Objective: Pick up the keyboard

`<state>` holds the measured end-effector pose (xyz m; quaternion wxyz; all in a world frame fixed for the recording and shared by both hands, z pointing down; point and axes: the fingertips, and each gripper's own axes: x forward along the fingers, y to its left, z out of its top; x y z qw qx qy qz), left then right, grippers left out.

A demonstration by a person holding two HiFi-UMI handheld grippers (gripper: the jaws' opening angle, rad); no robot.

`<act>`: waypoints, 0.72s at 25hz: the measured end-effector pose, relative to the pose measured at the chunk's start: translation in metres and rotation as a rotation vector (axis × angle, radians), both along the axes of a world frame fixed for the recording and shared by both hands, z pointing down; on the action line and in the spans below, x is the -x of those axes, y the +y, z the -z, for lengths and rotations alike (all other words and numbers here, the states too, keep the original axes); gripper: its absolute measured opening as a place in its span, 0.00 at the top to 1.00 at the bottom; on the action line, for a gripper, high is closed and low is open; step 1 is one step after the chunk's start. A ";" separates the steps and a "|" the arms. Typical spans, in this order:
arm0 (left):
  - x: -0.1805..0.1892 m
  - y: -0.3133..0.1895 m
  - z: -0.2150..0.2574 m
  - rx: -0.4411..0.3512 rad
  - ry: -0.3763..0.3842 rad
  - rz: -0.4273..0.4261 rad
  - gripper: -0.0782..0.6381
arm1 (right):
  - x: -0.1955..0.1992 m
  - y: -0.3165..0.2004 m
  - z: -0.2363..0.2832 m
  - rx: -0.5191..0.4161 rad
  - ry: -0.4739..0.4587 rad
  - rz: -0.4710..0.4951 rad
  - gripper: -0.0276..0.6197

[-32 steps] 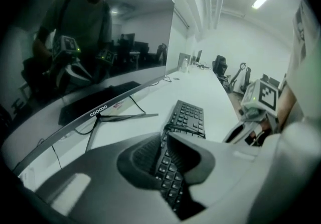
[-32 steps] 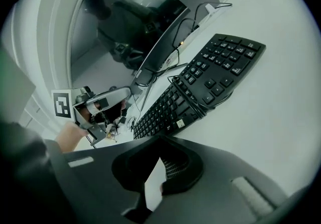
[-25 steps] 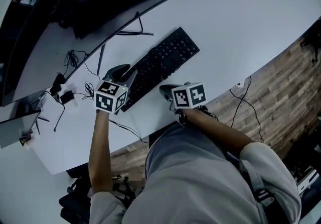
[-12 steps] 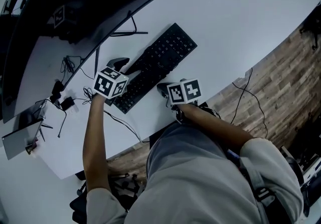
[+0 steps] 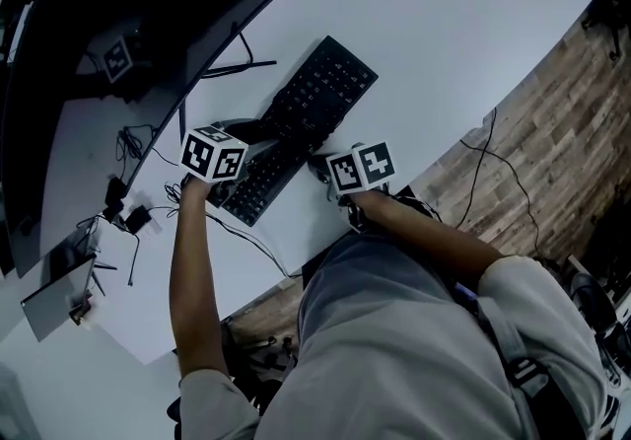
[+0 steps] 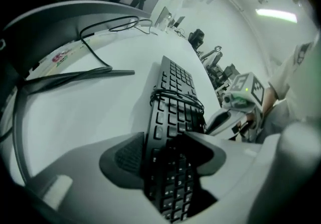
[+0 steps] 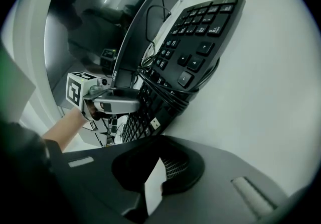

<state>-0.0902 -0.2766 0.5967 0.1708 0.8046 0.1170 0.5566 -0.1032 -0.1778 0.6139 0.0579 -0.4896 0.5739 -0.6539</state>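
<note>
A dark monitor (image 5: pixel 118 43) stands left of the black keyboard (image 5: pixel 320 93), which slants across the white tabletop (image 5: pixel 444 43). The left gripper (image 6: pixel 161 156) is clamped across the keyboard's near end. The right gripper (image 7: pixel 153 178), at the keyboard's right edge, has its jaws almost together, holding nothing.

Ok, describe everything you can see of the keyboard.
The keyboard is black, plastic-looking and full-size with a number pad. Its own cable is wound round its middle, USB plug sticking out. It lies diagonally on the white desk before the curved monitor. The left gripper's tongs clamp one end across its thickness.
</note>
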 end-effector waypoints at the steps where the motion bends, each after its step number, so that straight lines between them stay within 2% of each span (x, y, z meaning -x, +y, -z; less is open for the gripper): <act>1: 0.000 0.001 0.000 0.016 0.001 0.012 0.89 | 0.001 0.000 0.000 -0.001 0.001 0.002 0.96; 4: -0.003 0.000 0.001 0.035 0.004 0.034 0.89 | 0.005 0.000 0.001 -0.001 0.005 0.014 0.96; 11: -0.002 0.002 0.002 0.033 -0.026 0.007 0.89 | 0.006 -0.001 -0.001 0.001 0.032 0.018 0.96; 15: 0.003 0.009 0.009 0.026 -0.045 -0.040 0.89 | 0.007 0.003 0.000 0.003 0.041 0.024 0.96; 18: 0.002 0.008 0.013 0.047 -0.043 -0.018 0.89 | 0.007 0.003 -0.001 0.006 0.054 0.027 0.96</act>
